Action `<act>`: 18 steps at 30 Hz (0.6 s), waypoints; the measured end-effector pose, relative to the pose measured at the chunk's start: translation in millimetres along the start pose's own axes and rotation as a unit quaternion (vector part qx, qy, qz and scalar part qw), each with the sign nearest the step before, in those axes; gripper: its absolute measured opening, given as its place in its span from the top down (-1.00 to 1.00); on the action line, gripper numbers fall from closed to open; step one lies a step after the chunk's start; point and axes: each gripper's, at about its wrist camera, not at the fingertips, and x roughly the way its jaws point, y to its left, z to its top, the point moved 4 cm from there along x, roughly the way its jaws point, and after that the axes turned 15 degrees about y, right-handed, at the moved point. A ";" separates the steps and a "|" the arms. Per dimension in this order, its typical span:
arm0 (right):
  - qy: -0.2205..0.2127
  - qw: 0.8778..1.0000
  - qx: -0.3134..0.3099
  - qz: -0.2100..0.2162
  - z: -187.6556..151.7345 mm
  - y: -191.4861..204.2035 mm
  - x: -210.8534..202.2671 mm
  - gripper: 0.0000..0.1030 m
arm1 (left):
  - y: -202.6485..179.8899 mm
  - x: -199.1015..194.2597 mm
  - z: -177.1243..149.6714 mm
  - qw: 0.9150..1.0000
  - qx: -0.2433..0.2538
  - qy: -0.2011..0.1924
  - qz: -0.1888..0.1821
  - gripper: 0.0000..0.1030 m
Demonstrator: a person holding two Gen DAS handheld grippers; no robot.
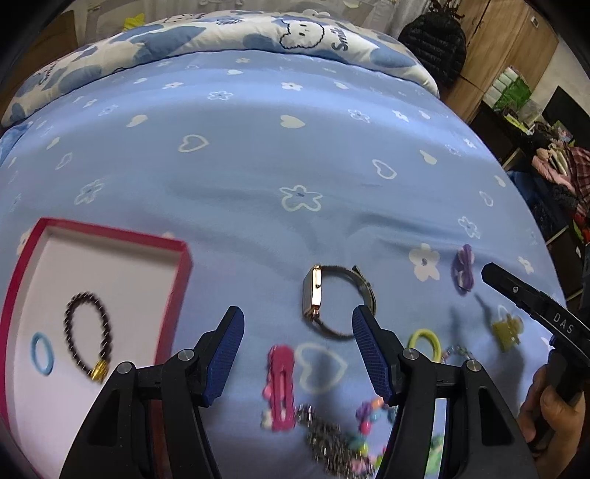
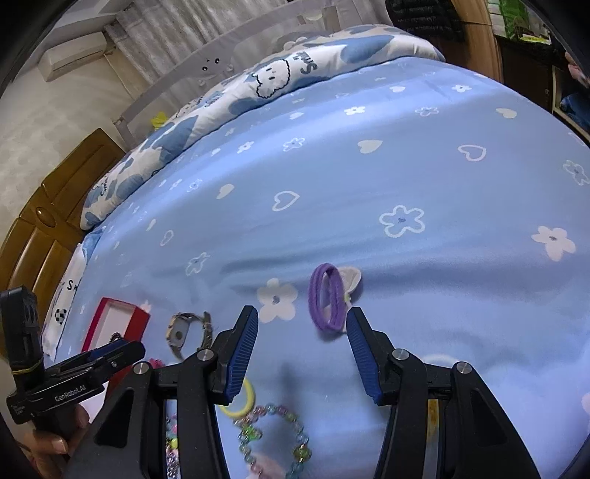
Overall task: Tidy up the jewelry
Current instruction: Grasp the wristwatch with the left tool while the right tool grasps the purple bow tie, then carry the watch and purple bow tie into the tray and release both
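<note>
Jewelry lies scattered across a light blue bedsheet (image 1: 258, 147) printed with white hearts and flowers. We hold a two-finger gripper in each hand. The left gripper (image 1: 298, 353) stands with its blue pads apart and nothing between them, above the sheet. Just past its tips a watch (image 1: 333, 300) rests on its side, its rose-gold case on edge with the long side upright and its band looping to the right. Below it a pink hair clip (image 1: 281, 387) lies with its long axis running toward us. A red-rimmed box (image 1: 184, 258) near the sheet's left edge holds a dark bead bracelet (image 1: 86, 333) and a small blue ring (image 1: 41, 353).

The right gripper (image 2: 302, 355) is also parted and empty. A purple hair tie (image 2: 328, 296) stands on edge just beyond its tips, its loop stretched top to bottom. A yellow hair tie (image 2: 245, 399) and a pastel bead bracelet (image 2: 274, 436) lie nearer us.

Readable writing: "DAS" on the right gripper's body in the left view, "GenRobot.AI" on the left gripper's body in the right view, and "Smile", partly cut off, on the cartoon quilt (image 1: 302, 33) along the sheet's far edge.
</note>
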 end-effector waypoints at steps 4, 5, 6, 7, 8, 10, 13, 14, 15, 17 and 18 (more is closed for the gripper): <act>0.009 1.000 0.008 -0.006 4.7 -5.5 10.9 0.00 | -4.8 21.6 12.0 1.000 0.007 0.016 0.007 -0.03; 0.010 1.000 0.009 -0.007 5.7 -7.1 13.4 0.00 | -5.5 27.8 14.3 1.000 0.009 0.021 0.011 0.03; 0.011 1.000 0.011 -0.009 7.0 -8.3 15.7 0.00 | -5.8 33.3 15.9 1.000 0.010 0.027 0.013 0.16; 0.013 1.000 0.012 -0.010 7.4 -9.5 18.0 0.00 | -6.0 40.4 17.3 0.999 0.011 0.034 0.012 0.32; 0.016 1.000 0.014 -0.011 7.7 -10.5 20.8 0.01 | -6.0 44.2 18.1 0.999 0.012 0.037 0.010 0.41; 0.021 1.000 0.014 -0.014 8.3 -12.4 25.9 0.07 | -6.4 49.4 20.0 0.999 0.015 0.036 0.012 0.71; 0.024 0.999 0.015 -0.020 7.4 -15.3 30.4 0.77 | -6.6 49.1 20.8 0.999 0.019 0.031 0.004 0.83; 0.023 0.999 0.016 -0.019 7.2 -15.6 30.1 0.80 | -6.4 47.9 20.7 0.999 0.019 0.029 0.002 0.83; 0.019 1.000 0.016 -0.017 6.6 -15.6 28.1 0.81 | -6.2 46.8 20.2 0.999 0.020 0.026 0.000 0.84; 0.008 1.000 0.007 -0.020 4.2 -11.4 20.1 0.83 | -5.6 41.5 17.1 1.000 0.020 0.020 -0.005 0.85; 0.005 1.000 0.004 -0.018 3.2 -8.9 16.9 0.84 | -5.1 37.9 14.2 1.000 0.018 0.017 -0.008 0.85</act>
